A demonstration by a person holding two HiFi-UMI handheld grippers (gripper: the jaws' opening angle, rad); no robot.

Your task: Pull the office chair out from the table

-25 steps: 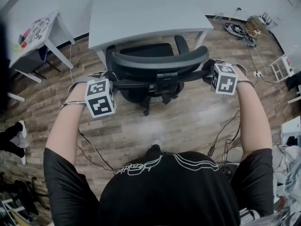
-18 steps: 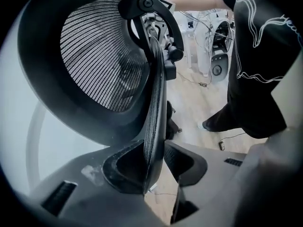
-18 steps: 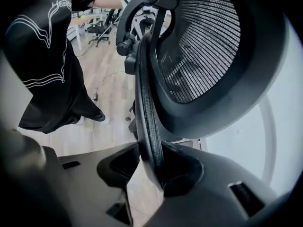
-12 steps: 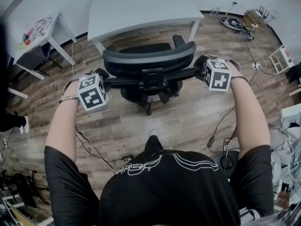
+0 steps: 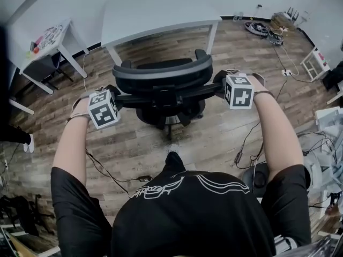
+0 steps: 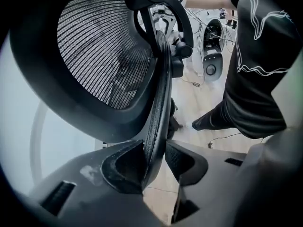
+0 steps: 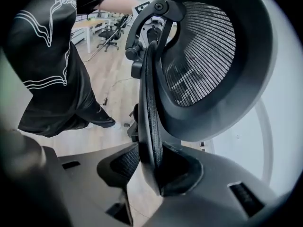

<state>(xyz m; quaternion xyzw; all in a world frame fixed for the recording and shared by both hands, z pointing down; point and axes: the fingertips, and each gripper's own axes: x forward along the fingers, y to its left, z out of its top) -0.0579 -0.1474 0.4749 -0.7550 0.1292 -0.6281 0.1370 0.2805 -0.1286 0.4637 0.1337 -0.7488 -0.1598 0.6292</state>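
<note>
The chair (image 5: 161,84) stands on the wood floor (image 5: 177,138), out from under the table (image 5: 155,12) but near its front edge. Its seat points toward the table and its back toward the person. The backrest runs crosswise from the left gripper (image 5: 113,90) to the right gripper (image 5: 218,84), one at each side rim. The chair therefore lies between the grippers, with the table beyond it.

Only the head view gives that layout. It shows the whole chair, the table, a small side table (image 5: 45,39) out past the left gripper, and cables (image 5: 268,33) on the floor beyond the right one. It does not show how the jaws meet the chair.

The gripper views do. In the left gripper view the rim (image 6: 158,93) appears edge-on, running straight up away from the jaws, with the mesh headrest (image 6: 104,51) above it on a bracket. The rim sits between the pads (image 6: 125,167). The left pad lies against it and the right one meets it near its tip. These jaws have just been opening a little.

In the right gripper view the other rim (image 7: 147,103) also rises edge-on from between the jaws. Both pads press on it in a firm pinch.

Each gripper view also catches the person's black shirt (image 6: 262,56) on the near side of the chair.
</note>
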